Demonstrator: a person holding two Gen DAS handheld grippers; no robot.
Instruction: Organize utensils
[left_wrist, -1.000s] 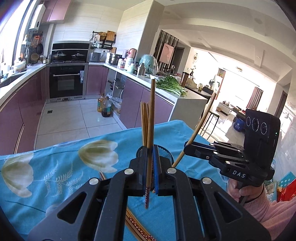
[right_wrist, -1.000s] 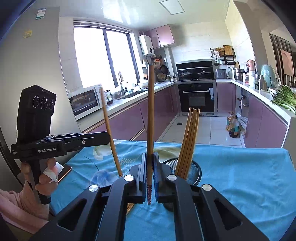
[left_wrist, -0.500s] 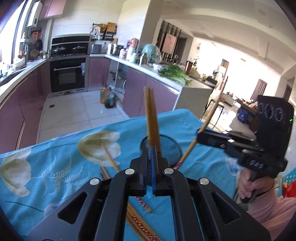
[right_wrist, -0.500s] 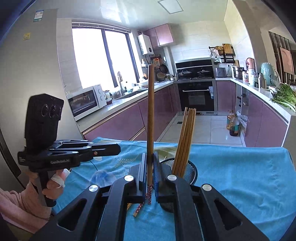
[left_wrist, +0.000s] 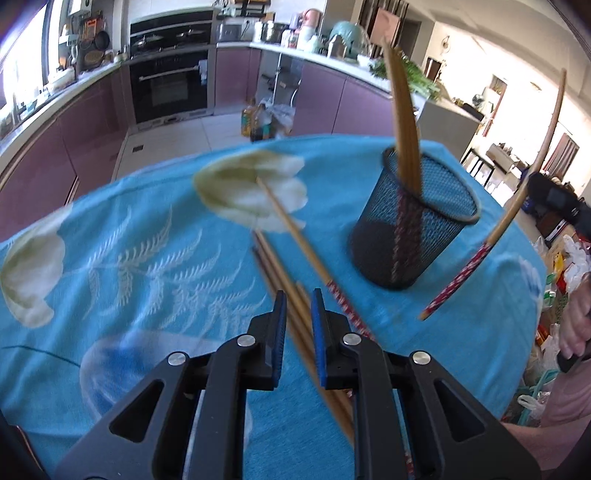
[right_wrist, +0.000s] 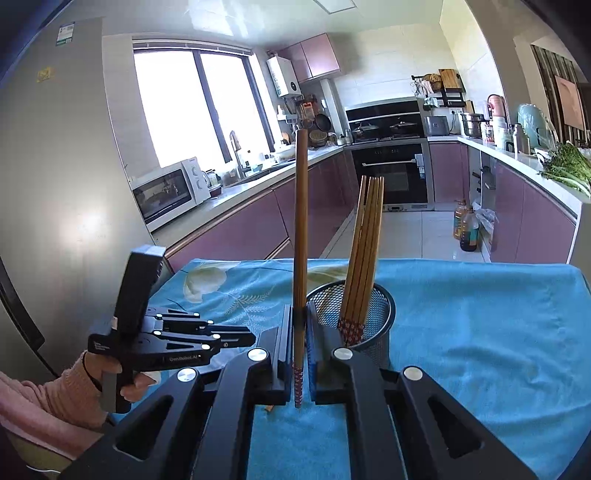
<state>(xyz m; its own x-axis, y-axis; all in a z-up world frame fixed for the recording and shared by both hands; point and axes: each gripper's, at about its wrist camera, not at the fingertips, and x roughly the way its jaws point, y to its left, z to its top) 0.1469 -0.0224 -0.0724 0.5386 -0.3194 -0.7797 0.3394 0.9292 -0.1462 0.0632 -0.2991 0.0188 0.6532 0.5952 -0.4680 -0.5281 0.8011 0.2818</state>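
The left gripper (left_wrist: 297, 317) is pointed down over the loose chopsticks (left_wrist: 291, 291) lying on the blue-clothed desk (left_wrist: 147, 258); jaws are opening, w/ a stick seen in the narrow gap, pads not pressing. Long axis runs diagonally, near-aligned w/ the gap. The mesh cup (left_wrist: 413, 229), already holding sticks, stands up-right of it. The right gripper (right_wrist: 300, 354) is clamped on an upright chopstick (right_wrist: 301, 236), just beside the cup's rim, so nearer.
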